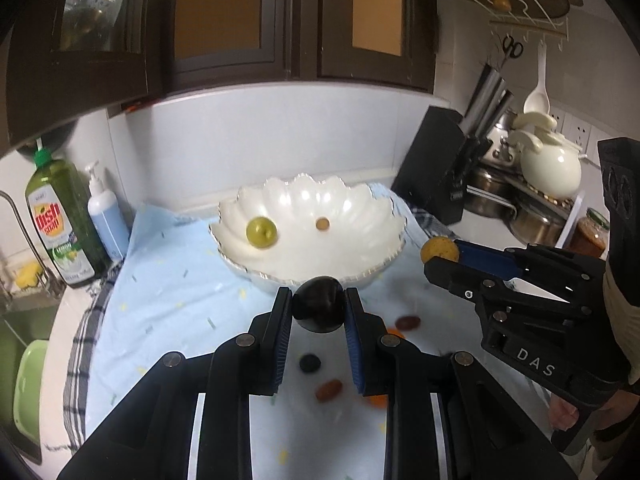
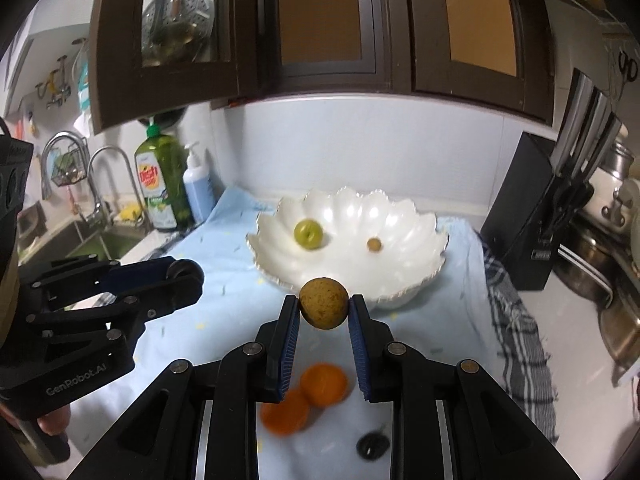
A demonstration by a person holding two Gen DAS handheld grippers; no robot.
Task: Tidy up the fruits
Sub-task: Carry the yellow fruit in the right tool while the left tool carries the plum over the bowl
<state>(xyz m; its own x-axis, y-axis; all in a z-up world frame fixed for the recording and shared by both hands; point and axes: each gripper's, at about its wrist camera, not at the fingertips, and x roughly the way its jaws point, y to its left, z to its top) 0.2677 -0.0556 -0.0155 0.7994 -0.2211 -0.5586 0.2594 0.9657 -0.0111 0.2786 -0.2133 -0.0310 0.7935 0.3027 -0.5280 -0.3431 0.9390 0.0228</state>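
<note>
Black and glossy, the dark fruit (image 1: 319,304) sat clamped at its widest girth in the left claw (image 1: 319,308), just near of the white scalloped bowl (image 1: 384,264). It looked light, smooth and likely slippery, so a hold across the middle suited it. To its right, the right claw (image 2: 325,309) gripped a matte brown fruit (image 2: 324,303), probably firmer. Two oranges (image 2: 308,396) lay below on the blue cloth (image 2: 224,240) covering the counter.

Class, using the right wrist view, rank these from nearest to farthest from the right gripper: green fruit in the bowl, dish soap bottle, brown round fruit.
1. brown round fruit, between the right gripper pads.
2. green fruit, inside the white bowl, left part.
3. dish soap bottle, far left by the sink.
</note>
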